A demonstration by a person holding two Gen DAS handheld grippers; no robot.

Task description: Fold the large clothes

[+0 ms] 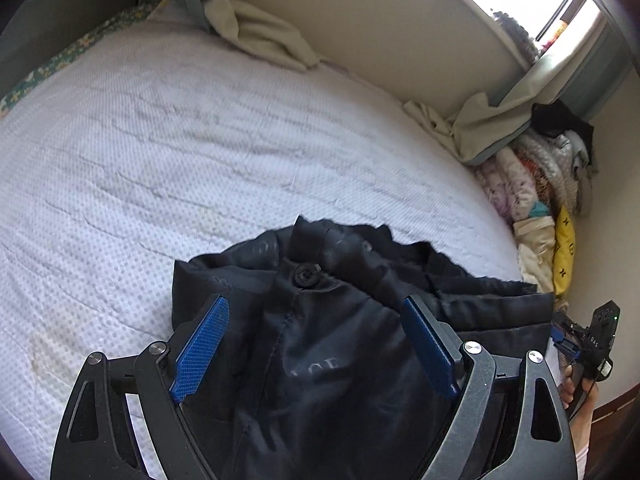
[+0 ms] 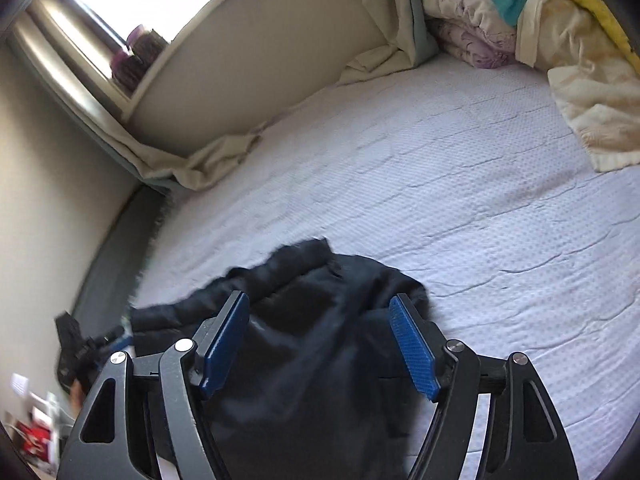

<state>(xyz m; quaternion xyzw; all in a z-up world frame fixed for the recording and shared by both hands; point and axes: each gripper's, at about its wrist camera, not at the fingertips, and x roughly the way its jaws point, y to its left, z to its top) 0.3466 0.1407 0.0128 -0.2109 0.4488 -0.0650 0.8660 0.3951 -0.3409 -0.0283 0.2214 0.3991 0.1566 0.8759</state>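
Left wrist view: black jacket (image 1: pixel 320 320) bunched on the bed (image 1: pixel 200 140), folding barely begun.

Both the left hand-held gripper (image 1: pixel 316 344) and the right hand-held gripper (image 2: pixel 320 344) stand with jaws spread wide, gripping nothing, each poised over the jacket at 6 o'clock in its own view. I judge nearly all is left: no neat fold shows, and the cloth must first be laid flat. It looks dark, glossy and creased, with a button (image 1: pixel 306 273) showing; blurred in the right view. Bedding (image 2: pixel 540 32) is piled at 1 o'clock.

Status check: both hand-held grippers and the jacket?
Left hand-held gripper open, right hand-held gripper open. Black jacket bunched on bed, unfolded. Nothing blocking.
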